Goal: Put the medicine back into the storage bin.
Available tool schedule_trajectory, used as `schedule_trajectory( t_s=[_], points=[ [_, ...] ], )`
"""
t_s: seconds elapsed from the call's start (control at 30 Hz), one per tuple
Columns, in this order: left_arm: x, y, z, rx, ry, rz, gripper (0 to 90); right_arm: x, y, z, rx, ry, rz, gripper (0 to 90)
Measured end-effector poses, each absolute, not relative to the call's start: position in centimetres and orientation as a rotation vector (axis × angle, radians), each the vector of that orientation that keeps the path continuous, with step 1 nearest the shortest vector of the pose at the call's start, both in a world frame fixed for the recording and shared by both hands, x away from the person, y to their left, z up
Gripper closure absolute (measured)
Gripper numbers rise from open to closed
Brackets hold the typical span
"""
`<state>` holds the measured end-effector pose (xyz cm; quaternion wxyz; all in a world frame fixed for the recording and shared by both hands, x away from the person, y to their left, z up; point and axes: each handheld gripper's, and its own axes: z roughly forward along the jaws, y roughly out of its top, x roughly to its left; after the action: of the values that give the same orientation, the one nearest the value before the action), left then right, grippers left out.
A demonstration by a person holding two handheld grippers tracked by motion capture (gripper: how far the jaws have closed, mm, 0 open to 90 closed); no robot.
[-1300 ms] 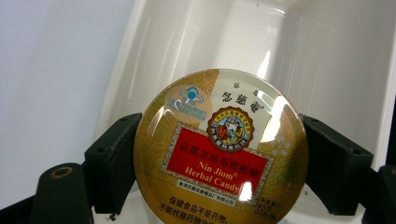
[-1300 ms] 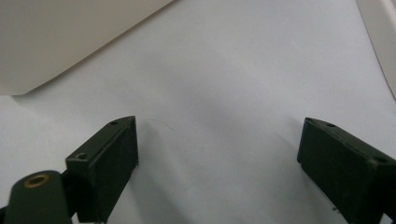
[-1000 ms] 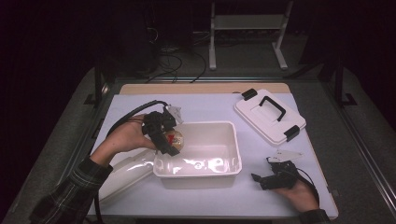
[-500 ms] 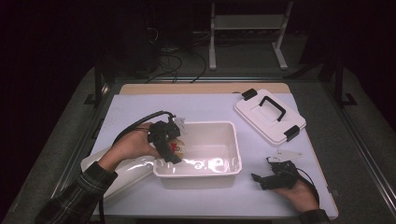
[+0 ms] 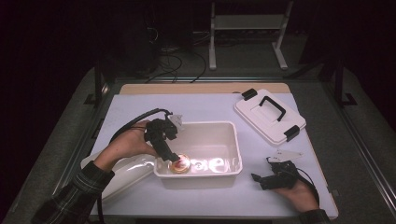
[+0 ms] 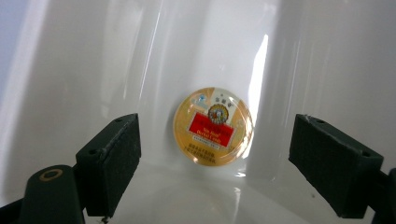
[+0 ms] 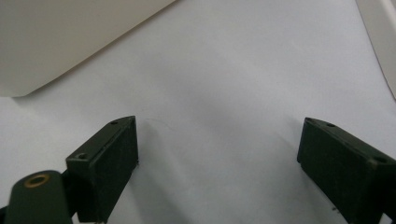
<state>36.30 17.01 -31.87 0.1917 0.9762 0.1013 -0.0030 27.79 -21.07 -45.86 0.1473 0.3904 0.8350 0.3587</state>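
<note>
1. The round tin's (image 6: 213,126) label shows a red band, its small print too fine to read; in the high view glare on the white bin (image 5: 232,140) blurs the tin.
2. The tin lies in the bin's near left corner, free of both pads.
3. The left gripper (image 5: 172,157) angles down into the bin, jaws spread and just opened further, with the tin beyond them.
4. The right gripper (image 5: 256,178) rests on the counter (image 5: 205,105), jaws spread on nothing.
5. The bin's lid (image 5: 269,115) lies apart.
</note>
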Motion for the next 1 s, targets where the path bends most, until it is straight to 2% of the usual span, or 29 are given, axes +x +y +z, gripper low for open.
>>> schedule_trajectory(
  t_s=[0.23, 0.3, 0.57, 1.0],
  points=[
    [36.2, 18.8, -29.9, 2.682, 0.347, 0.03, 17.9, 27.8, -21.1, -45.9, 1.122, 2.403, 1.032, 11.6],
    [36.1, 19.2, -29.6, 2.675, 0.359, 0.029, 22.4, 27.8, -21.1, -45.9, 1.123, 2.403, 1.032, 11.6],
    [35.7, 22.5, -28.3, 2.636, 0.444, 0.064, 29.3, 27.8, -21.1, -45.9, 1.123, 2.403, 1.031, 11.6],
    [35.2, 28.5, -28.6, 2.596, 0.642, 0.108, 36.8, 27.8, -21.1, -45.9, 1.119, 2.402, 1.031, 11.6]
  ],
)
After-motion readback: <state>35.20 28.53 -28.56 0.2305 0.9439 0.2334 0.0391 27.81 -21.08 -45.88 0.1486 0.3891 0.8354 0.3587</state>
